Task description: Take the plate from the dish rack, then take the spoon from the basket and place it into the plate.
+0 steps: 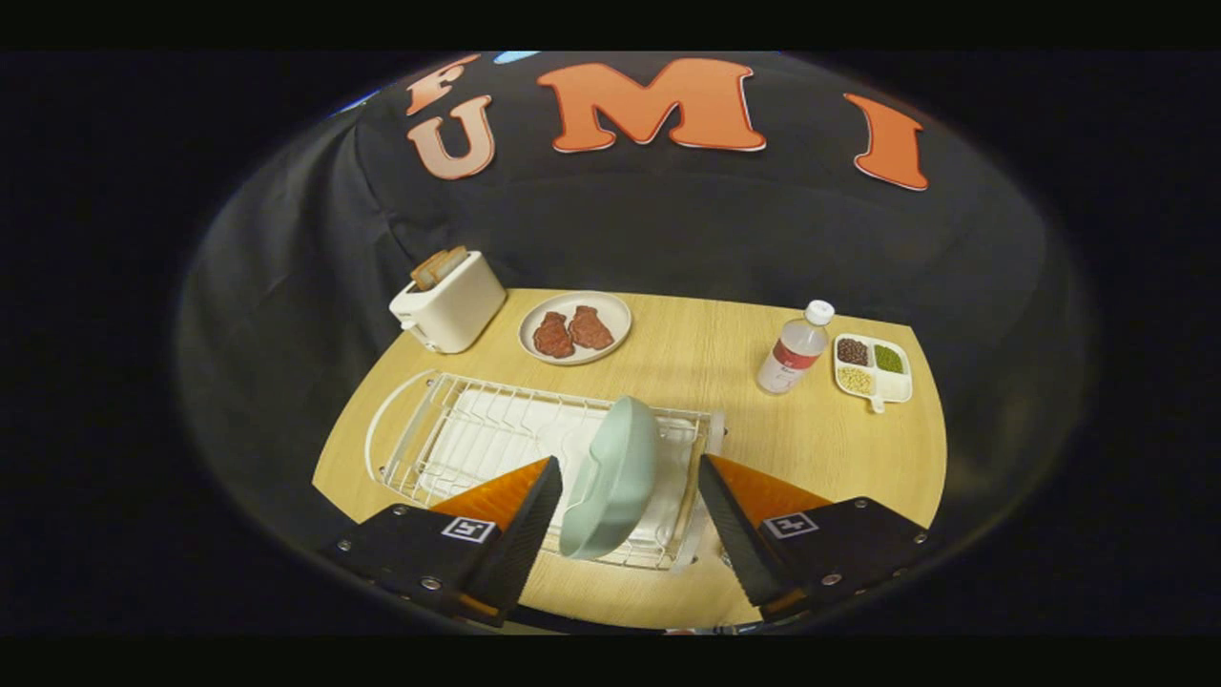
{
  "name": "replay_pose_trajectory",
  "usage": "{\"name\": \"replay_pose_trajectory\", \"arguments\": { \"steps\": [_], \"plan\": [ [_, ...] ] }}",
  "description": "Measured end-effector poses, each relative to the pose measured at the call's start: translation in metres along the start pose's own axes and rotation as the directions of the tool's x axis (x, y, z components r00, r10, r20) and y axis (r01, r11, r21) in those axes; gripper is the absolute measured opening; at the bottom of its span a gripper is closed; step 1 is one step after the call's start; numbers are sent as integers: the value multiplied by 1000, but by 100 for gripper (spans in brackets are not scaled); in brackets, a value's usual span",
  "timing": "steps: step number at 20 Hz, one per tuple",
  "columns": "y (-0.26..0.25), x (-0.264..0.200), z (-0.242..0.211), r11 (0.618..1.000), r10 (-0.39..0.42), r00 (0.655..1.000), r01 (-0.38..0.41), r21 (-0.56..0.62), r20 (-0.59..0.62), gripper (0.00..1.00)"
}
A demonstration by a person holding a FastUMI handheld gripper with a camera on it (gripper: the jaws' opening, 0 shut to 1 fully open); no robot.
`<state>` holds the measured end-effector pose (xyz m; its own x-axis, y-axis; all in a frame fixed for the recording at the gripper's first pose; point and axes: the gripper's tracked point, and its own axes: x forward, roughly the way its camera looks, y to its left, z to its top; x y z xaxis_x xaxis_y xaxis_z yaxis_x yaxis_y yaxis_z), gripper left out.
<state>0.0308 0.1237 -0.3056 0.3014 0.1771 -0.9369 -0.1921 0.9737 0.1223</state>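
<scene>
Barely started: my tool point(630, 515) is wide open around the plate point(610, 477), still upright in the dish rack point(429, 429), spoon untouched.

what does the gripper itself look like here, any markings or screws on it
The gripper has two wedge-shaped fingers tapering forward, their inner faces finely ribbed. Each sits on a flat dark base plate with small round screws near the corners and a square black-and-white tag on top. No cables are visible. The fingers are spread apart.
</scene>
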Motion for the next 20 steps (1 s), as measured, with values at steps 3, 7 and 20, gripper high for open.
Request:
{"name": "replay_pose_trajectory", "arguments": {
  "steps": [3,7,20],
  "plan": [
    [4,14,-9,1000,-24,997,24,0,-69,79],
    [-5,34,-28,992,-117,979,109,-57,-170,64],
    [0,39,-35,934,-356,885,346,-89,-300,25]
  ]
}}
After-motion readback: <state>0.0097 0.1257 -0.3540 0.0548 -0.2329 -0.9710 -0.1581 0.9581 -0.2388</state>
